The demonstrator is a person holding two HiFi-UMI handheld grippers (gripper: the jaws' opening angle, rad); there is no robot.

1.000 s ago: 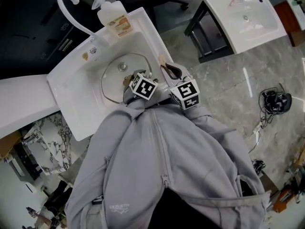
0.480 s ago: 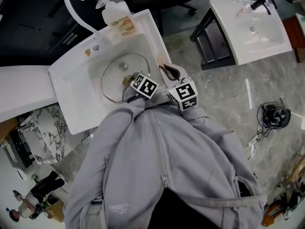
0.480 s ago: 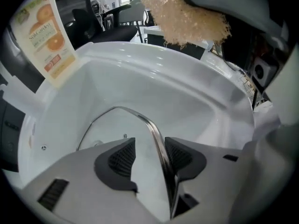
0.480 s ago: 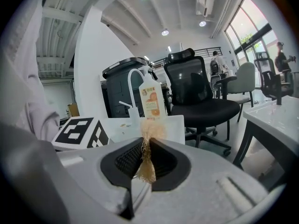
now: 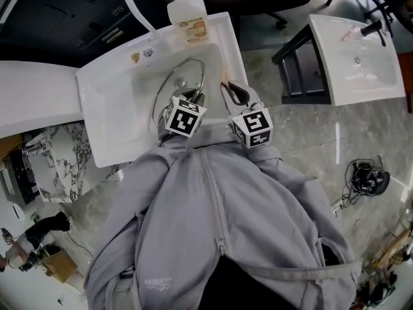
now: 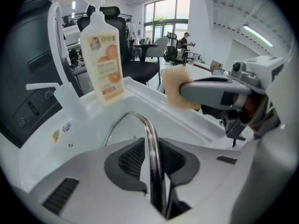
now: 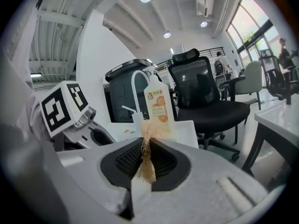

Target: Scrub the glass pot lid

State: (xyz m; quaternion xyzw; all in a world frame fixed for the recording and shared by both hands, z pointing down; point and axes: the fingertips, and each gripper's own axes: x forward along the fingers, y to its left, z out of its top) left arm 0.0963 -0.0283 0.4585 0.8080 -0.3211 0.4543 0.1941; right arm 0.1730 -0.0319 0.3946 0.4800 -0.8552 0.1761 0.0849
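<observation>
The glass pot lid (image 5: 182,81) with its steel rim stands tilted up on edge in the white sink (image 5: 110,105). My left gripper (image 5: 193,101) has just been closing, and its pads now press on the lid's rim (image 6: 150,143) on both sides. In the left gripper view the rim runs up between the jaws of that gripper (image 6: 156,164). My right gripper (image 5: 230,90) is shut on a tan scrubbing sponge (image 7: 148,146), just right of the lid over the sink's right rim. The sponge (image 6: 176,87) is not touching the glass.
A soap bottle (image 5: 188,13) stands at the sink's back edge beside a white curved faucet (image 5: 139,8). A black office chair (image 7: 205,97) stands behind the sink. A second white basin (image 5: 361,57) on a black frame is at the right, and cables (image 5: 364,173) lie on the floor.
The lid lay flat in the sink before; now my left gripper has closed on its rim and raised it onto its edge. The right gripper with the sponge shifted slightly.
</observation>
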